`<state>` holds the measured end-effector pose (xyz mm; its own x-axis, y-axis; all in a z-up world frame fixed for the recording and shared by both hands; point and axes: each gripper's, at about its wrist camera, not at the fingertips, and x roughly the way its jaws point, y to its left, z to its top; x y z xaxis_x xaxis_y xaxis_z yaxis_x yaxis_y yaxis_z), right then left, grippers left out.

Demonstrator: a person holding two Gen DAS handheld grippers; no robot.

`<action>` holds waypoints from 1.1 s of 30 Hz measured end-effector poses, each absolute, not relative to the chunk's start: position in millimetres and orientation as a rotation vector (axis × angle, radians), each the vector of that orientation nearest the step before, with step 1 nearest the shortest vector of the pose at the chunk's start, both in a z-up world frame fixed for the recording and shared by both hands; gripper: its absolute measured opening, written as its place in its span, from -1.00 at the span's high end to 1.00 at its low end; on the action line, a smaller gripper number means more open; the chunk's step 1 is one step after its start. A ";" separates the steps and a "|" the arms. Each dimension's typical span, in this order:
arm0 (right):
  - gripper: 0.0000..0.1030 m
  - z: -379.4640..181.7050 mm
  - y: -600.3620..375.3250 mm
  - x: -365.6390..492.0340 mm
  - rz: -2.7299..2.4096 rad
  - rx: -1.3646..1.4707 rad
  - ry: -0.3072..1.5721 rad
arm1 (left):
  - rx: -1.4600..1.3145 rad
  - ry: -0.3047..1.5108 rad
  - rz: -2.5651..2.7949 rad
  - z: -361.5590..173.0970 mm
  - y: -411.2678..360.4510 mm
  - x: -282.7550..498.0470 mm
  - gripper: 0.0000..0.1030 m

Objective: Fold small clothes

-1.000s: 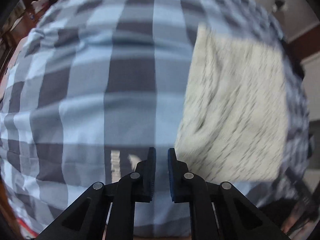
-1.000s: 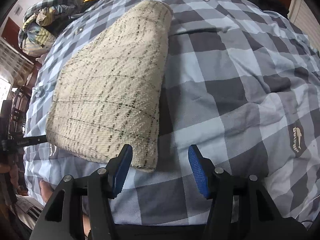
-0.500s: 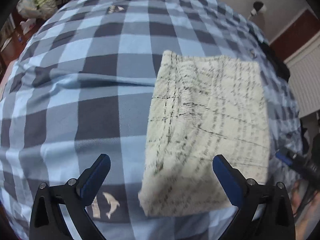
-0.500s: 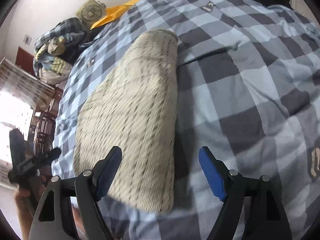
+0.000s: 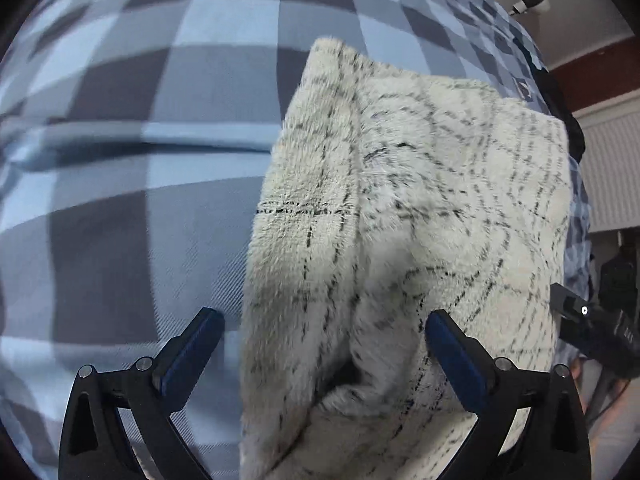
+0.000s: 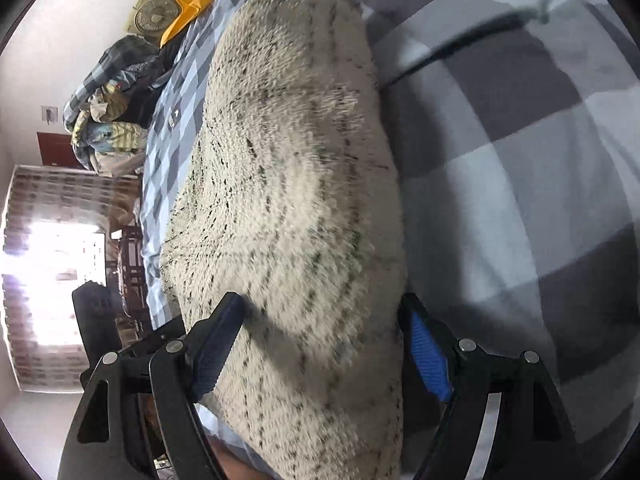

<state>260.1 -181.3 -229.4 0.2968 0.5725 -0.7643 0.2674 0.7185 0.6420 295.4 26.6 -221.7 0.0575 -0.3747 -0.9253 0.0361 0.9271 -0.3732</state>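
While 1 folded cream garment [image 5: 420, 220] lies on 1 checked bedspread [image 5: 140, 200], I note my left gripper [image 5: 320, 356] released wide and my right gripper [image 6: 324, 344] still opening, both angled downward astride its edges.

Blown-out window [image 6: 48, 280] glare, fisheye-warped blurry edges

Both wrist cameras hang close above the fuzzy cream garment [image 5: 420, 216] on the checked bedspread [image 5: 140, 160], looking steeply down. They share that garment [image 6: 296, 208], seen from opposite ends.

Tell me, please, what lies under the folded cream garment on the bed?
The cream garment rests on the blue-and-grey checked bedcover, which shows all around it. Whatever lies directly beneath the garment is covered.
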 end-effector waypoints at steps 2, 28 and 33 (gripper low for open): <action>-0.63 -232.3 -180.3 264.1 0.235 0.794 1.295 | -0.310 1.503 -0.335 -234.2 27.7 301.0 -1.00; 0.40 -77.5 -221.7 257.4 0.354 0.624 0.865 | -0.429 0.985 -0.517 -108.9 3.0 309.8 0.62; 0.39 -80.7 -227.5 317.6 0.313 0.569 0.883 | -0.406 1.057 -0.467 -154.9 -26.2 370.4 0.62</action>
<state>317.6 -227.5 -80.7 0.6035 0.4813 -0.6357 -0.0275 0.8094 0.5867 370.4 -26.2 -154.9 0.4114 -0.5475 -0.7287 0.1696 0.8315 -0.5290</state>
